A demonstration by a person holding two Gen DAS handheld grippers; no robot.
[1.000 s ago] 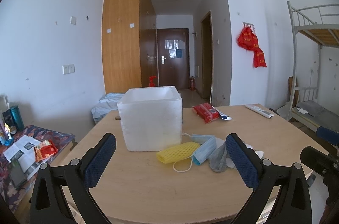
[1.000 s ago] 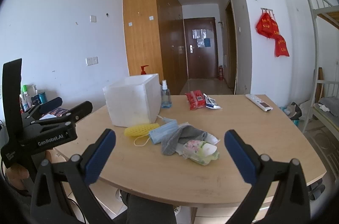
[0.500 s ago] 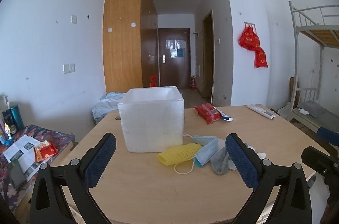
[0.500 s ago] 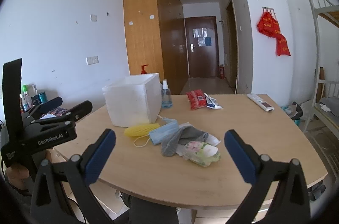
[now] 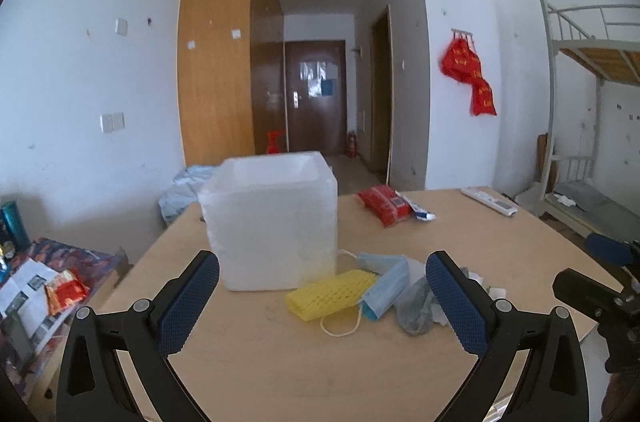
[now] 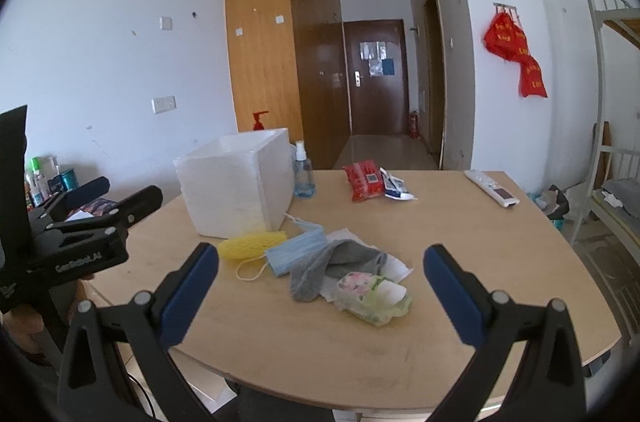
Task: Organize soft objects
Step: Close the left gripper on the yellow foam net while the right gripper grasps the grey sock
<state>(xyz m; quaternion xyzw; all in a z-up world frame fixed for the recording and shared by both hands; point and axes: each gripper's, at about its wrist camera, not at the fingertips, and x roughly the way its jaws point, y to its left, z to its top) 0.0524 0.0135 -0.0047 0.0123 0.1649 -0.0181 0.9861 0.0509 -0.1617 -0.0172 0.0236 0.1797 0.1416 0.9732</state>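
A white foam box [image 5: 272, 218] [image 6: 238, 196] stands open-topped on the wooden table [image 5: 328, 362] [image 6: 460, 262]. In front of it lie a yellow foam net [image 5: 330, 292] [image 6: 252, 245], a blue face mask [image 5: 386, 286] [image 6: 298, 252], a grey sock [image 5: 416, 304] [image 6: 336, 264], white tissue [image 6: 394, 266] and a floral tissue pack [image 6: 372, 296]. My left gripper [image 5: 322, 302] is open, low over the near table edge, with the net between its fingers' lines. My right gripper [image 6: 320, 292] is open too, held short of the sock and pack. Both hold nothing.
Farther back on the table lie a red packet [image 5: 382, 204] [image 6: 362, 180], a small tube [image 6: 394, 188], a remote [image 5: 488, 200] [image 6: 496, 188] and a spray bottle [image 6: 304, 174]. A low side table with papers [image 5: 36, 286] stands left; a bunk bed [image 5: 580, 126] right.
Both grippers have eased slightly forward toward the pile, so the box and soft items look a little nearer. Nothing on the table has moved; both stay open.
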